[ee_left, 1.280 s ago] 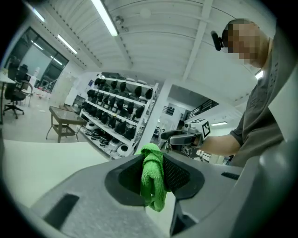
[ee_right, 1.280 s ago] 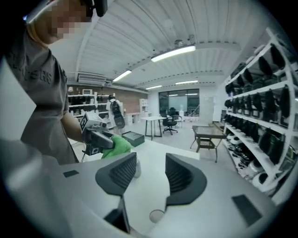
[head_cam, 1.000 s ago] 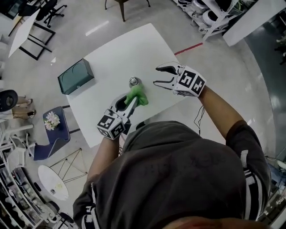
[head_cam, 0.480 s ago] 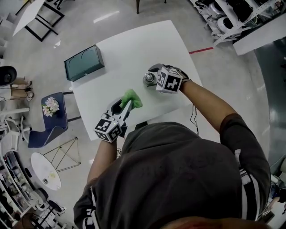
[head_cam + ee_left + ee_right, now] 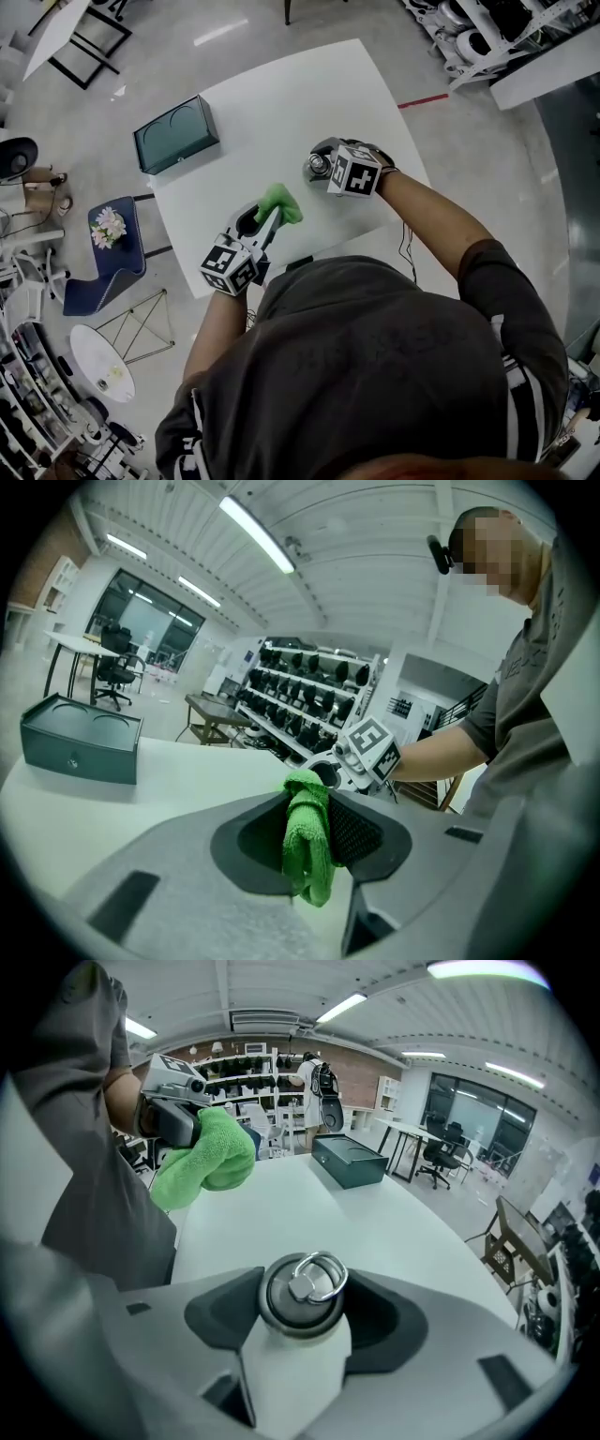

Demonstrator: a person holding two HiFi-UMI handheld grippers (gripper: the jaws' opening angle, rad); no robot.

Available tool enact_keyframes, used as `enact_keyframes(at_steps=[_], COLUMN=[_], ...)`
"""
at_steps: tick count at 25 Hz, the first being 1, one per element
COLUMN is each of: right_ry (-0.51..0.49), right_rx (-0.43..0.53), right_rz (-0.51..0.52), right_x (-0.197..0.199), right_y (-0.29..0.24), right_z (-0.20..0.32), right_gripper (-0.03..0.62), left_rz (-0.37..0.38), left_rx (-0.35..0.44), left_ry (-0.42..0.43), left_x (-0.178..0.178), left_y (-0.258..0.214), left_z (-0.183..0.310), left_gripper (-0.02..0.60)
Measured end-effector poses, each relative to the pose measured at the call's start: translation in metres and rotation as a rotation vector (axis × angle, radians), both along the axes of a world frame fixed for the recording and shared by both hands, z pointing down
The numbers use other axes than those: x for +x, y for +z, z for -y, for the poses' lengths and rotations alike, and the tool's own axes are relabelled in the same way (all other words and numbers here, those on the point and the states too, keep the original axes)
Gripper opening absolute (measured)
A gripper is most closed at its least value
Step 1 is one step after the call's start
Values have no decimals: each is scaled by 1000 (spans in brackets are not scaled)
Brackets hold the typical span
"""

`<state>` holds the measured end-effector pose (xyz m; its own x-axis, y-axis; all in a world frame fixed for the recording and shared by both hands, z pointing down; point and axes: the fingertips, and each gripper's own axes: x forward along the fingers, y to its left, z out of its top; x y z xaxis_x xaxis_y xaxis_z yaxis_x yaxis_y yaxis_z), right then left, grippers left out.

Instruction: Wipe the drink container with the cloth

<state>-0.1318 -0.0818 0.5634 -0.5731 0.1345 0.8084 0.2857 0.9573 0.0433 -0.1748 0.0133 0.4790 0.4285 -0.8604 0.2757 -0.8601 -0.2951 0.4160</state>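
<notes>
A white drink container (image 5: 319,166) with a dark metal lid and ring (image 5: 305,1286) stands on the white table (image 5: 281,103). My right gripper (image 5: 323,161) has it between its jaws, which are closing and press its sides just below the lid (image 5: 298,1354). A bright green cloth (image 5: 279,203) is bunched in my left gripper (image 5: 267,217), which is shut on it. The cloth (image 5: 307,841) hangs down between the left jaws. It is held a short way to the left of the container, apart from it; from the right gripper view the cloth (image 5: 206,1152) shows at upper left.
A dark green box (image 5: 175,134) lies at the table's far left corner. A small dark item (image 5: 300,262) sits at the near table edge. A blue chair (image 5: 108,248) with flowers on it stands left of the table. Racks line the far wall.
My right gripper swung left from open air onto the container and closed round it. The left gripper drew the cloth back from the container, down and left.
</notes>
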Motion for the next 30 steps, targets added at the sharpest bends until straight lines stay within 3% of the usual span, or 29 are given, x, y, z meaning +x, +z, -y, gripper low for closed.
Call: enact_keyframes(at_steps=[6, 8, 11, 15, 20, 25, 30], right_ry=[28, 77, 272, 575, 886, 1063, 1080], right_rx=[-22, -63, -228, -434, -657, -774, -759], right_rz=[12, 25, 112, 306, 571, 777, 840], right_x=[-2, 3, 23, 64, 123, 161, 186], right_y=[2, 1, -8, -40, -88, -130, -153], right_z=[1, 5, 20, 56, 94, 112, 112], right_gripper=[252, 252, 251, 252, 250, 250, 250], left_rz=[-2, -4, 5, 22, 63, 188, 357], left_rx=[-1, 2, 25, 58, 145, 209, 233], left_ry=[24, 30, 50, 84, 201, 336, 384], left_x=[8, 11, 16, 29, 71, 126, 170], left_y=[-3, -6, -15, -37, -66, -88, -95], left_z=[12, 15, 23, 46, 84, 115, 138], left_gripper=[98, 98, 98, 98, 98, 98, 98])
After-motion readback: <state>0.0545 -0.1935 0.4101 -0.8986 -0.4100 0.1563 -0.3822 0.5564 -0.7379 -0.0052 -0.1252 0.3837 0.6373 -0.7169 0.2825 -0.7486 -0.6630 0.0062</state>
